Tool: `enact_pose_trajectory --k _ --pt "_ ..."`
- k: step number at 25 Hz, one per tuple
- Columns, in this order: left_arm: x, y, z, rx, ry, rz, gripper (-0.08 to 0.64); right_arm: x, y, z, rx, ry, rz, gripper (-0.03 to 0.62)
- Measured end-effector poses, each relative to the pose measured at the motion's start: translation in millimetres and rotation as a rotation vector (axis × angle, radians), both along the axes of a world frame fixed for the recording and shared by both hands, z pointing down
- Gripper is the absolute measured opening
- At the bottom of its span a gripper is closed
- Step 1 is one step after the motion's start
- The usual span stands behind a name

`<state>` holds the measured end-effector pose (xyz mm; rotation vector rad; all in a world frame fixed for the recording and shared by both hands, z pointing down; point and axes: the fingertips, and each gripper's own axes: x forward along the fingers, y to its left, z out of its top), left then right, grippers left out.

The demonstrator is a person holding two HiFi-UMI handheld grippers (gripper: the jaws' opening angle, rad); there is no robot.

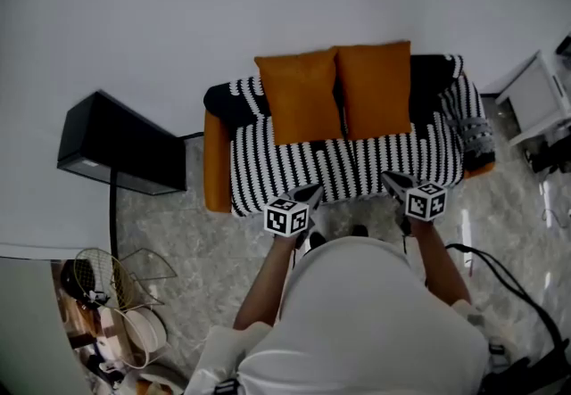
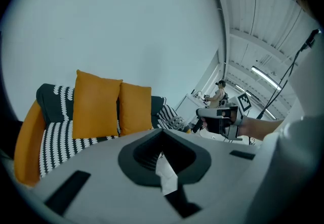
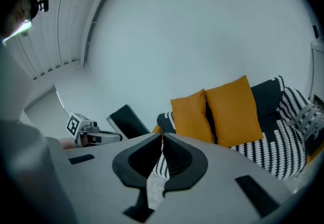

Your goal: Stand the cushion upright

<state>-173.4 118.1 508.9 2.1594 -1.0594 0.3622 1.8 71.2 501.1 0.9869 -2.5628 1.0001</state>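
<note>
Standing before a small sofa (image 1: 357,161) draped in a black-and-white striped cover, we are holding the left gripper (image 1: 312,194) and the right gripper (image 1: 393,177) out over its front edge. Both are angling downward toward the seat and are well apart from each other. The left gripper's jaws are meeting at the tips with nothing between them, and the right gripper's jaws are likewise pressing together and gripping nothing.

2 cushions are standing upright against the backrest, side by side. The orange cushion on our left (image 1: 299,97) and the orange cushion on our right (image 1: 375,88) are touching along their inner edges, and both are sitting well beyond the gripper tips.

An orange armrest (image 1: 214,172) is showing at the sofa's left end, outside the cover. A black cabinet (image 1: 116,144) is standing on the grey marbled floor (image 1: 178,233) to the left of the sofa, and a wire basket (image 1: 107,273) is lying nearer to us on that side. A white unit (image 1: 544,94) is standing off the sofa's right end.
</note>
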Motion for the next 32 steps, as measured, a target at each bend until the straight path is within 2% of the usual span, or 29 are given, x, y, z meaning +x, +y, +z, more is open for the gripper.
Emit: enact_pose_trajectory --k 13,32 --pt "2.5 5.6 -0.8 -0.005 -0.007 0.005 0.002 -2.7 8.1 -1.3 0.012 0.032 -0.030 0.035" --pt "3.4 4.3 0.9 -0.006 -0.006 -0.003 0.002 2.6 2.3 -3.8 0.020 0.022 -0.018 0.035"
